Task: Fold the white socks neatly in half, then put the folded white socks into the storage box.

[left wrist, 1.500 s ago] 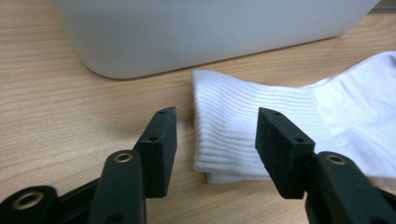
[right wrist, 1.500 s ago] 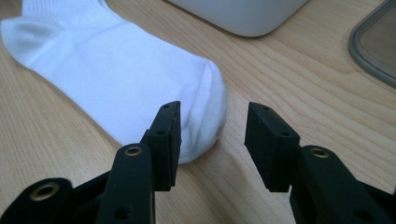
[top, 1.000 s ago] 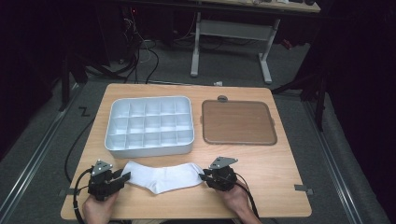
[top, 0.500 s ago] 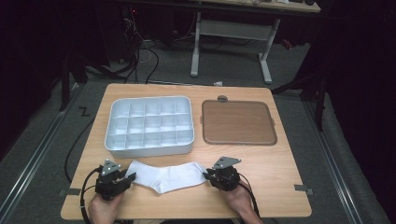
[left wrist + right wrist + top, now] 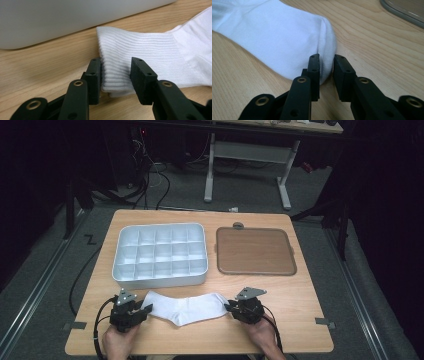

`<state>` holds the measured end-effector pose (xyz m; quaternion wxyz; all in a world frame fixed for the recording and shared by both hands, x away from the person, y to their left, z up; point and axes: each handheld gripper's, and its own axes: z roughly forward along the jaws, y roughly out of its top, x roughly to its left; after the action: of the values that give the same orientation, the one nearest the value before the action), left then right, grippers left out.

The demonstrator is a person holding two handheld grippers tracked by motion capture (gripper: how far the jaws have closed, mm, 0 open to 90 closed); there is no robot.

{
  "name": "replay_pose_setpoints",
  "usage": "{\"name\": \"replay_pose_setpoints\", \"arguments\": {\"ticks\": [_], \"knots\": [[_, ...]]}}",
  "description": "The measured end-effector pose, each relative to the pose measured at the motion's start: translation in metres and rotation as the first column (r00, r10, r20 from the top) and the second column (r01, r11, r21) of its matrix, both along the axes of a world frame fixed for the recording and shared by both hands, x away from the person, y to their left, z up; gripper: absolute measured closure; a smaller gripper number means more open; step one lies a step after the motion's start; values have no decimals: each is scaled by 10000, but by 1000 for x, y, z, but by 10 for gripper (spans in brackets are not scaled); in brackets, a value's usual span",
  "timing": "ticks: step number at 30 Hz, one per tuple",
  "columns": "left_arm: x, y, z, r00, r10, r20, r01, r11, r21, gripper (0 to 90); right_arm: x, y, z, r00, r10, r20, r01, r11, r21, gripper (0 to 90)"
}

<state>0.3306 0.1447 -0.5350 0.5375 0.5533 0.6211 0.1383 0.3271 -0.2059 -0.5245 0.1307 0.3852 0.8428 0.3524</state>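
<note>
The left gripper (image 5: 131, 311) has slid in toward the white ribbed cotton sock (image 5: 182, 306) since a second ago, when it stood slightly off the cuff; its jaws now straddle the ribbed cuff (image 5: 117, 72), set at a middling width. In the left gripper view the cuff's folded edge fills the space between the pads, touching the left-hand pad, though whether the pads actually press on it cannot be told. The right gripper (image 5: 243, 309) has barely shifted, but its jaws have just been closing, and in the right gripper view they now stand narrow with the rounded toe (image 5: 325, 50) of the sock nipped between them.

The sock lies flat on the pale wooden table (image 5: 300, 320), stretched between the two grippers, cuff at the left one and toe at the right. Beyond the left gripper sits the white plastic tray with many square compartments (image 5: 160, 255); beyond the right one, the flat brown lid with a grey rim (image 5: 255, 251).

With both ends now bracketed, the sock looks nearly ready to be lifted or folded, once the left jaws close.
</note>
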Motion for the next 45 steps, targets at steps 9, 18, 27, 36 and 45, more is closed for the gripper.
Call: {"name": "replay_pose_setpoints", "arguments": {"ticks": [9, 18, 27, 36, 45], "knots": [[1, -12, 0, 9998, -217, 22, 217, 9997, -70, 614, -2, -13, 0, 9997, -254, 26, 254, 9997, 4, 762], [2, -24, 0, 9989, -461, 46, 462, 9988, -182, 612, -4, -27, 0, 9979, -654, 11, 654, 9978, 101, 762], [7, -39, 1, 9975, -709, -77, 709, 9975, -64, 599, -6, -40, 0, 9941, -1086, -74, 1087, 9940, 98, 743], [14, -51, 0, 9962, -870, -11, 870, 9962, -53, 581, -5, -52, -1, 9903, -1391, 39, 1390, 9901, 165, 729], [19, -54, 1, 9978, -656, -58, 654, 9974, -293, 522, -3, -59, 0, 9837, -1801, -36, 1801, 9835, 189, 654]]}}
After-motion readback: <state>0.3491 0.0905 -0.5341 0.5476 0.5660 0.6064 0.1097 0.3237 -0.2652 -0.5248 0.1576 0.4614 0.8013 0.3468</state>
